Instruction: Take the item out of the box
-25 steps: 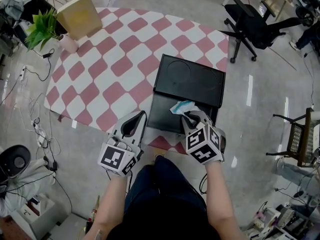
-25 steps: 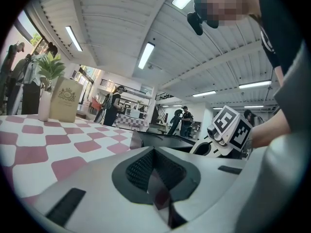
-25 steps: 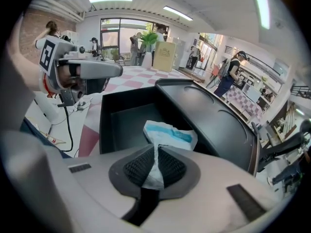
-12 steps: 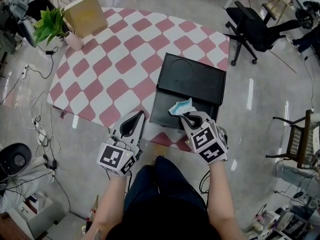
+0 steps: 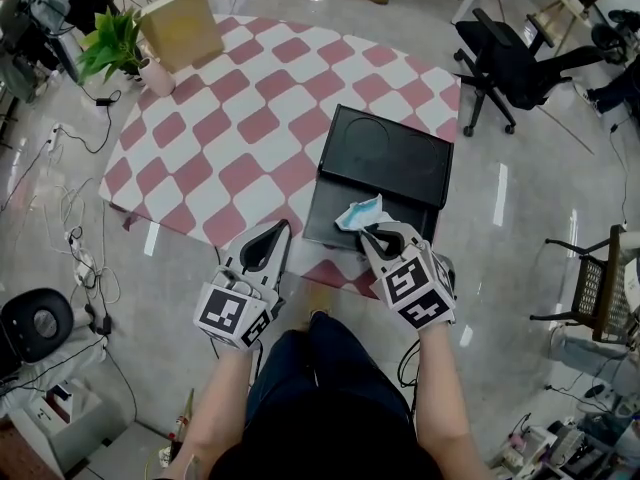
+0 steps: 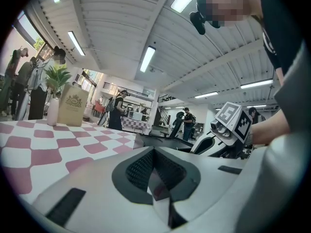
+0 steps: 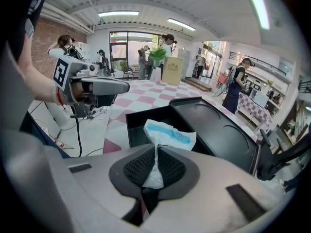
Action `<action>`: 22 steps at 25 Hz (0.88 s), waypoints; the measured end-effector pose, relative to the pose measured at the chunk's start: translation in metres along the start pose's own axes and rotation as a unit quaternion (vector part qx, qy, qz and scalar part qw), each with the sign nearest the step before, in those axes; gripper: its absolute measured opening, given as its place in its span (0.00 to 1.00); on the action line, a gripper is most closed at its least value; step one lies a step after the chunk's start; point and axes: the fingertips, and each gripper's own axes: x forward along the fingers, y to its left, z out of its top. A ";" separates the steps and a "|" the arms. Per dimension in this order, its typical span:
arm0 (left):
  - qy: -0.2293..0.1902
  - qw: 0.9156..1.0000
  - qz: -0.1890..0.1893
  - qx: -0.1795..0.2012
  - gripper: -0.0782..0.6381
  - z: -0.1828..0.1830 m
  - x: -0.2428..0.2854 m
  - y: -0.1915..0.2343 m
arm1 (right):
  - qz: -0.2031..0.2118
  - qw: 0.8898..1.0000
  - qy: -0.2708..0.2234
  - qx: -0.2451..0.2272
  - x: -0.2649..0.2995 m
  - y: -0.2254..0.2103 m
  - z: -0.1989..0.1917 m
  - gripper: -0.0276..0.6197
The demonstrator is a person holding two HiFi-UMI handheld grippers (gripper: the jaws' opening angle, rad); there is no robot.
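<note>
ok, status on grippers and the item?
Right gripper jaws just closing, shut on white-and-blue crinkled packet over open black box. Left gripper shut, empty. Nothing in the way.

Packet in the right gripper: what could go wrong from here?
1. The right gripper pinches only a crumpled corner of the packet; the thin film could slip from the fingers or tear.
2. The packet hangs over the open box; if dropped, it would likely fall back inside.
3. The left gripper is off the box, so a snag could drag it.
</note>
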 end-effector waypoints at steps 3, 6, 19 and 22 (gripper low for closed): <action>-0.001 1.000 -0.001 0.001 0.11 0.001 -0.002 -0.001 | -0.010 1.000 -0.009 -0.002 -0.004 -0.001 0.004 0.07; -0.002 1.000 -0.003 0.003 0.11 0.001 -0.004 -0.003 | -0.022 1.000 -0.022 0.003 -0.009 -0.002 0.007 0.07; -0.010 1.000 -0.014 -0.006 0.11 0.001 -0.003 -0.015 | -0.094 0.987 -0.120 0.048 -0.042 -0.017 0.023 0.07; -0.016 1.000 -0.017 -0.009 0.11 0.005 0.000 -0.017 | -0.112 0.983 -0.140 0.043 -0.050 -0.018 0.029 0.07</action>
